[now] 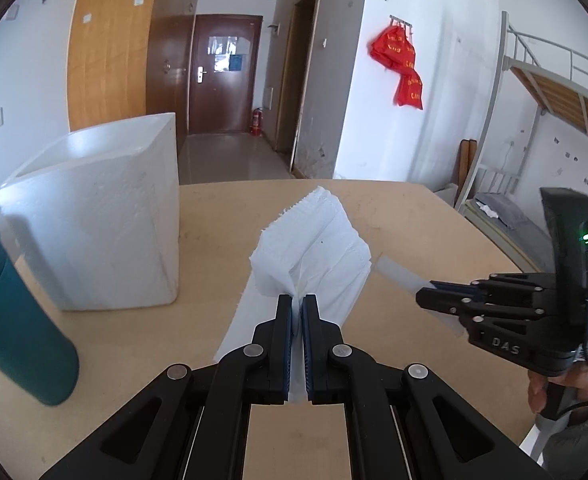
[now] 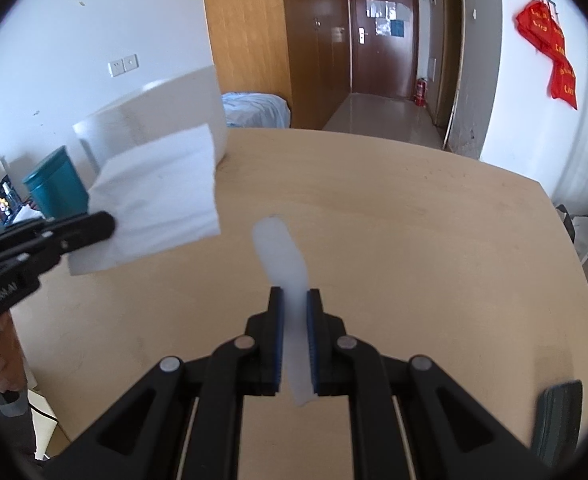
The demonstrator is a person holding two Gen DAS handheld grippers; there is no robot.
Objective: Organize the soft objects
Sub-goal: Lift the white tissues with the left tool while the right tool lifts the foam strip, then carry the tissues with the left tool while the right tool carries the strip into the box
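Note:
My left gripper (image 1: pixel 298 300) is shut on a folded white tissue (image 1: pixel 314 244) and holds it above the wooden table (image 1: pixel 230 216). The tissue also shows in the right wrist view (image 2: pixel 158 196), left of centre, with the left gripper (image 2: pixel 106 222) clamped on its lower corner. My right gripper (image 2: pixel 294 292) is shut on a translucent white soft strip (image 2: pixel 282 252) that sticks out forward over the table (image 2: pixel 414 240). In the left wrist view the right gripper (image 1: pixel 424 294) is at the right with the strip (image 1: pixel 394 270) pointing towards the tissue.
A white foam box (image 1: pixel 94 216) stands open-topped on the table's left; it also shows in the right wrist view (image 2: pixel 154 120). A teal cup (image 1: pixel 14 320) stands at the near left. A bunk bed (image 1: pixel 534 120) is beyond the table's right edge.

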